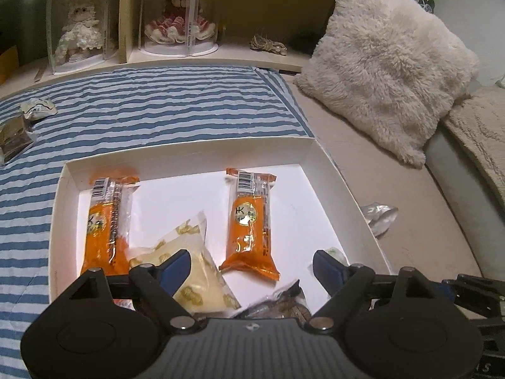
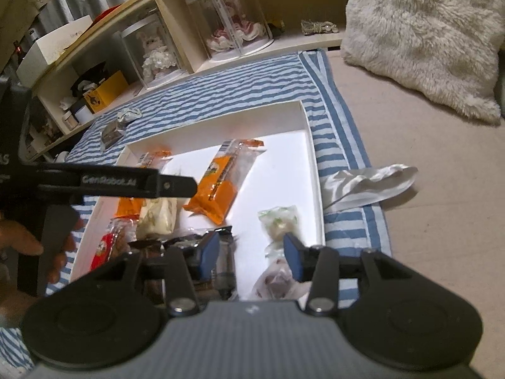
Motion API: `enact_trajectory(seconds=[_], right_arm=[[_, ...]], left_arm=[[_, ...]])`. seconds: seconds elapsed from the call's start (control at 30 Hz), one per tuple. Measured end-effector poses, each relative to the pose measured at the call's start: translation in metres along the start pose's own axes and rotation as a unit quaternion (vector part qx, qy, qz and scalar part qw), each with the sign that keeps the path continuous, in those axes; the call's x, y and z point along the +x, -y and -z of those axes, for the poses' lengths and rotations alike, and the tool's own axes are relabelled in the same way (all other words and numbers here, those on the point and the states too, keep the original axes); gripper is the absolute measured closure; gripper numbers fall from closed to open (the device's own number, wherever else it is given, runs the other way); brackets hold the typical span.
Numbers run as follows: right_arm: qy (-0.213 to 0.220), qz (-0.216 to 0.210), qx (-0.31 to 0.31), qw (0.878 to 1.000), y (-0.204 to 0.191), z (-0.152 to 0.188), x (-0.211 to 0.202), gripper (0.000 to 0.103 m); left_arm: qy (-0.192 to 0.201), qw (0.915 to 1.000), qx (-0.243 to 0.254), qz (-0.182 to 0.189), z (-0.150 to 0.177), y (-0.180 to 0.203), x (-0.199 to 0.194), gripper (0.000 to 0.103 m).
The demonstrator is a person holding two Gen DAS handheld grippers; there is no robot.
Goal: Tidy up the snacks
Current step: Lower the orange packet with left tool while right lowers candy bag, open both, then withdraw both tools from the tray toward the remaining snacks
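A blue-and-white striped quilt [image 1: 164,107] spread over a beige floor carries a shallow white box [image 1: 344,186], where most of the snacks already lie. Nearest, at the bottom of the frame, the left gripper [image 1: 249,268] hovers over the box's near end, its fingers [image 1: 176,268] spread wide and holding nothing; one fingertip overlaps a pale yellow-patterned packet [image 1: 195,252], though contact cannot be confirmed. The right gripper [image 2: 251,252] hangs likewise wide open and empty above dark wrappers [image 2: 189,243] and a green-flecked sweet [image 2: 279,221]. Mid-frame, two orange bars [image 1: 252,221] lie loose in the box. Outside the box, a silver pack [image 1: 12,139] and a crumpled pack [image 1: 38,109] remain on the quilt at far left, and a white wrapper [image 2: 369,183] at right, so sorting appears unfinished. Beyond stand a shelf of boxed dolls [image 1: 180,15] and a fluffy cushion [image 1: 388,63].
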State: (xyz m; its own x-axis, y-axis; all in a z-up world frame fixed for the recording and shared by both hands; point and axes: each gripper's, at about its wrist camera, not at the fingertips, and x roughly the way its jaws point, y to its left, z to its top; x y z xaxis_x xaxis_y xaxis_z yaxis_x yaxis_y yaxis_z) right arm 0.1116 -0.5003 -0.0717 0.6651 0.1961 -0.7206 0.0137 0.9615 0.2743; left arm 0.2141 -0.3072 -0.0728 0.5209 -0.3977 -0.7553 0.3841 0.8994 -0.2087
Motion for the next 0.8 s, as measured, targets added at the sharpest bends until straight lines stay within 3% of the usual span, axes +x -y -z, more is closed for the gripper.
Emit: enact_trajectory(seconds=[0.13,0.3,0.53,0.7,0.8], right_arm=[[0.004,0.008,-0.005,1.000,-0.002,0.000,-0.005,0.050],[0.012,0.020,-0.003,1.000,-0.003,0.001,-0.012,0.044],[0.014,0.041,-0.007,0.999,-0.006,0.004,-0.020,0.032],[0.018,0.066,-0.009,0.998,-0.011,0.006,-0.025,0.005],[0.019,0.077,-0.014,0.997,-0.015,0.006,-0.027,0.001]], left_arm=[[0.003,1.0000,0.000,-0.001,0.003,-0.002,-0.012,0.013],[0.005,1.0000,-0.003,0.003,0.009,-0.008,-0.026,0.002],[0.003,0.9999,-0.016,0.001,0.015,-0.021,-0.042,0.000],[-0.005,0.9997,-0.023,0.008,0.022,-0.033,-0.053,0.000],[0.000,0.9997,-0.021,0.009,0.025,-0.039,-0.059,0.000]])
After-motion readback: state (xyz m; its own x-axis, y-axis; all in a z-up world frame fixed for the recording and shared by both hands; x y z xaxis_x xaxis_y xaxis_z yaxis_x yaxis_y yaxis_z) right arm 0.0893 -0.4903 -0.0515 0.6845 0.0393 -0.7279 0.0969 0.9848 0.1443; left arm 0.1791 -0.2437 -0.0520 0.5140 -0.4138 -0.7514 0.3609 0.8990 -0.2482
